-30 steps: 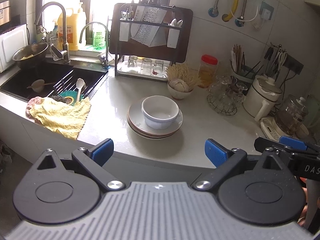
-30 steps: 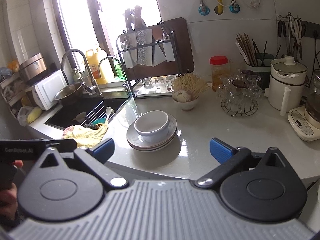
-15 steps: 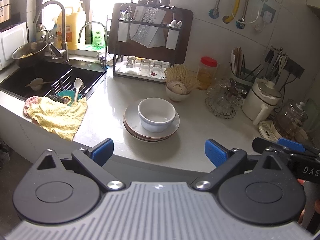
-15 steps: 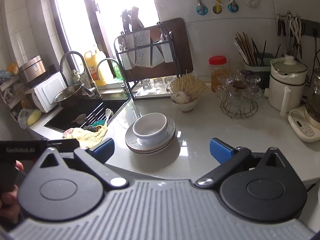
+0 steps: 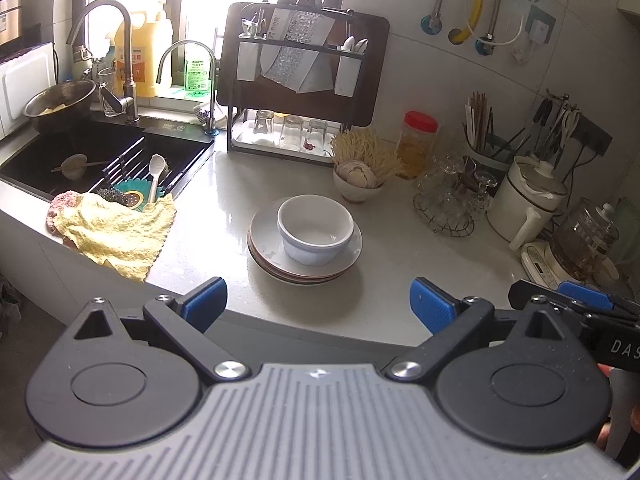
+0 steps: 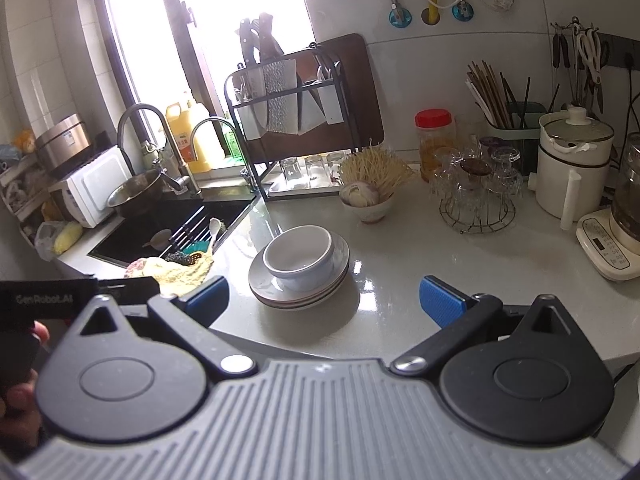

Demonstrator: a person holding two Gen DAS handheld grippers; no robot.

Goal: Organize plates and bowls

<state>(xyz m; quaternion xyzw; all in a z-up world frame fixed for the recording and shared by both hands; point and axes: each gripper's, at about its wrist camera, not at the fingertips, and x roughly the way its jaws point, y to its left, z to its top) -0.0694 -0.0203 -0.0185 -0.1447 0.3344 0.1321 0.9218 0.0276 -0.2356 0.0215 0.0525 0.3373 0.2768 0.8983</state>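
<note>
A white bowl [image 5: 315, 229] sits upright on a stack of plates [image 5: 264, 248] on the white counter, near its front edge. In the right wrist view the bowl [image 6: 299, 257] and the plates [image 6: 260, 280] lie left of centre. My left gripper [image 5: 318, 304] is open and empty, held back from the counter edge, short of the stack. My right gripper [image 6: 324, 300] is open and empty, also short of the counter, with the stack ahead and slightly left. The right gripper's blue tip shows in the left wrist view [image 5: 584, 291].
A black sink [image 5: 100, 152] with a yellow cloth [image 5: 116, 232] over its edge lies to the left. A knife and glass rack [image 5: 300, 80] stands behind. A small bowl of garlic [image 5: 358, 180], a glass holder [image 5: 452, 200], a kettle [image 5: 528, 200] and a chopstick holder stand right.
Both grippers have drifted slightly; the stack of plates sits a little further left and nearer the view's centre line. Both stay open and empty. The dishes have not moved.
</note>
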